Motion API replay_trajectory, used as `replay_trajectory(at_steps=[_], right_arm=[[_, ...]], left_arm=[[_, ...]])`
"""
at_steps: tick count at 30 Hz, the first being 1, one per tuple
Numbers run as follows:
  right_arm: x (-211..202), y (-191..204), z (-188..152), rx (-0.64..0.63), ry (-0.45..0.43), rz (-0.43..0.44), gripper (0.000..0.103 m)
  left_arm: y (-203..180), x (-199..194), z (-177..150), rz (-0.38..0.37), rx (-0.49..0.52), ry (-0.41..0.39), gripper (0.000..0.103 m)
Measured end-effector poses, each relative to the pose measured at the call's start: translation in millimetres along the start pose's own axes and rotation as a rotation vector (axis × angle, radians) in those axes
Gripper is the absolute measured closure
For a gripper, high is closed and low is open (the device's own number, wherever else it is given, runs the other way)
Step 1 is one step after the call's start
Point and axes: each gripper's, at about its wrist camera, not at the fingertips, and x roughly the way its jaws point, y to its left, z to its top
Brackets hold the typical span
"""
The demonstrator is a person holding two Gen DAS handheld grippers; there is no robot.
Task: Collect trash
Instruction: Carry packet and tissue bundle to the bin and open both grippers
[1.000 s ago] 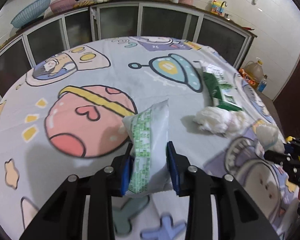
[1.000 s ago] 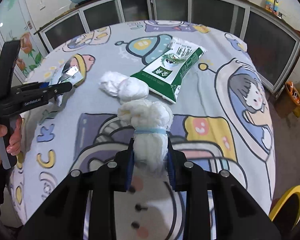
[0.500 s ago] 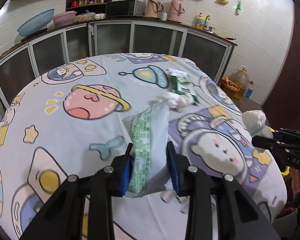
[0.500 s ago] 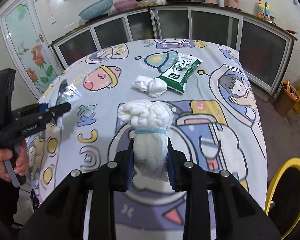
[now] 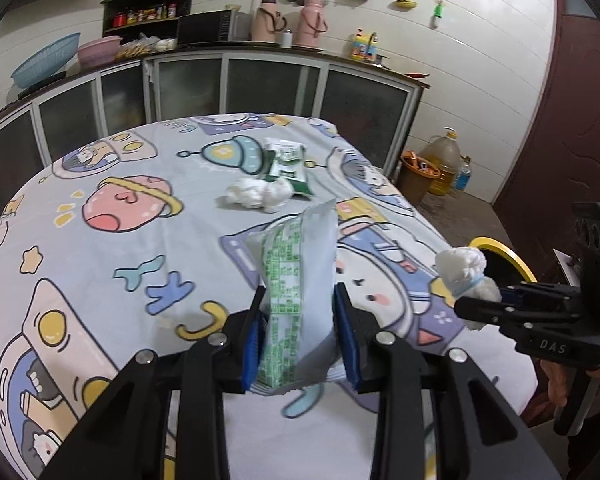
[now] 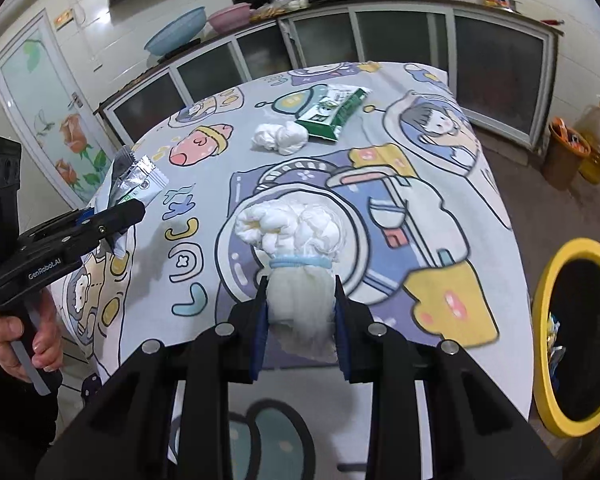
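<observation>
Left wrist view: I am holding the left gripper [image 5: 300, 330] clamped on a white-and-green wrapper [image 5: 296, 300], lifted above the near part of the table [image 5: 100, 280]. It is looking light, thin and crinkly, probably slippery foil, so I am pinching it low across its flat faces, where it stays upright without folding.

On the right, I am keeping the right gripper [image 6: 300, 320] squeezed on a tissue bundle [image 6: 296, 264], gripped just below its blue band. That one is soft and nearly weightless; I judge it will squash rather than slip, and the banded neck is the sensible hold.

Counting what I am seeing: two pieces in the grippers, one each. Two more are lying on the far side of the table, a crumpled tissue wad [image 6: 280, 138] and, touching it on its far right, a green snack packet [image 6: 332, 112]. One yellow-rimmed bin [image 6: 576, 336] is standing on the floor off the table's right edge.
</observation>
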Motion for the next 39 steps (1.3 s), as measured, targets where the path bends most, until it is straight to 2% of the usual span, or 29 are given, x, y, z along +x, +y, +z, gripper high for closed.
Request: replay_trajectory(at_steps=[18, 33, 39], right_arm=[[-35.2, -64.3, -40.7, 0.123, -0.047, -0.037, 0.076], [-79.4, -157.4, -60.5, 0.294, -0.130, -0.187, 0.076], [-105.2, -198.2, -69.4, 0.369, -0.178, -0.289, 0.075]], left_arm=[[-101.3, 9.9, 7.9, -0.111, 0.136, 0.013, 0.072], [-179.3, 31.9, 20.7, -0.218, 0.258, 0.014, 0.072], [-218.9, 46.1, 29.5, -0.287, 0.314, 0.006, 0.072]])
